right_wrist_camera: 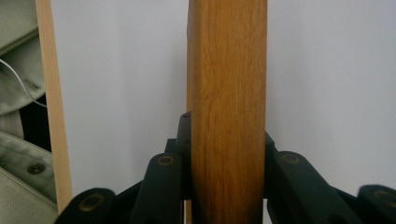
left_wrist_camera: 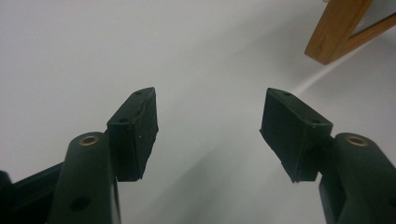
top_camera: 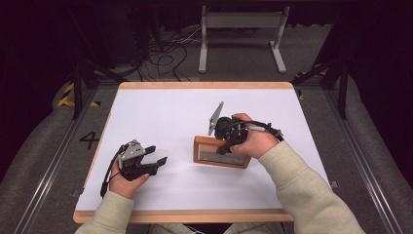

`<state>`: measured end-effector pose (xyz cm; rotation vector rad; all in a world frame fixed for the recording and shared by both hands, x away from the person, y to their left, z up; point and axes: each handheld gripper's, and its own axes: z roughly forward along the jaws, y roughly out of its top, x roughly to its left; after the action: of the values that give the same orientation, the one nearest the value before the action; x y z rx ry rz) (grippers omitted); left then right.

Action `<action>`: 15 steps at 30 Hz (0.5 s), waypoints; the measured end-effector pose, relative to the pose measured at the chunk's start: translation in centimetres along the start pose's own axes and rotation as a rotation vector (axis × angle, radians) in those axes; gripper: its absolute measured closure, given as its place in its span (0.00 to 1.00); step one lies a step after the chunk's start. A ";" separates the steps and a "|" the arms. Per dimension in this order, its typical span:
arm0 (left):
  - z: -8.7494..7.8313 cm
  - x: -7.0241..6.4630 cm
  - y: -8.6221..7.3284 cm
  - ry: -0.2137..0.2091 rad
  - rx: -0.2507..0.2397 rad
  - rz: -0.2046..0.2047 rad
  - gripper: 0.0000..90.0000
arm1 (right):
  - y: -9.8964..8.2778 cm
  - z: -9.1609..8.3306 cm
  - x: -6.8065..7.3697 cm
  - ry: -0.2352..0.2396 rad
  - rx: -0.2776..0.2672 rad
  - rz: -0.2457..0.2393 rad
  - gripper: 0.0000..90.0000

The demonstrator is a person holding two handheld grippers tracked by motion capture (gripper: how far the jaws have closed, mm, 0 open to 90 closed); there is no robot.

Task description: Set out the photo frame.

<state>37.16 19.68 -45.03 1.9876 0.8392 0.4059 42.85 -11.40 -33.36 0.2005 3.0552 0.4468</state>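
Wood is what the right tongs (top_camera: 227, 146) are clamping here: a brown wooden frame (top_camera: 220, 159) lying on the white counter (top_camera: 160, 112), right of centre. In the right gripper view the frame's bar (right_wrist_camera: 227, 112) is running straight up the middle with both jaws pressing against its sides, closed on it. The person's right hand (top_camera: 253, 139) is sitting over the frame's far edge, hiding part of it in the high view, and the grey three-cornered plate (top_camera: 215, 118) is sticking up just beyond.

Over on the near left, the left tongs (top_camera: 157, 163) are hanging wide apart, holding nothing, pointing across toward the frame with bare counter between them. In the left gripper view a corner of the frame (left_wrist_camera: 343, 28) is peeking in at the upper right, well apart from those spread jaws.

Around the scene, the counter's pale wooden rim (top_camera: 204, 85) is framing the white top. Beyond it, on the grey floor, a light metal stand (top_camera: 242, 34) is standing beside a tangle of black cables (top_camera: 163, 53). A pale jacket (right_wrist_camera: 16, 93) is showing past the counter's edge in the right gripper view.
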 end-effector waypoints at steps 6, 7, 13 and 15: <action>0.0 0.0 0.0 0.000 0.001 0.003 0.41 | 0.1 1.4 -0.1 0.028 0.034 -0.060 0.82; 0.0 0.0 0.0 0.000 0.001 0.002 0.41 | 0.1 1.6 -0.1 0.031 0.040 -0.069 0.82; 0.0 0.0 0.0 -0.001 0.003 0.004 0.41 | 0.2 2.3 -0.2 0.033 0.027 -0.085 0.81; 0.0 0.0 0.0 0.000 0.002 0.006 0.41 | 0.3 2.4 0.0 0.034 0.026 -0.111 0.81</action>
<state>37.19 19.68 -45.05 1.9921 0.8340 0.4089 43.07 -10.44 -35.56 0.0249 3.0862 0.4077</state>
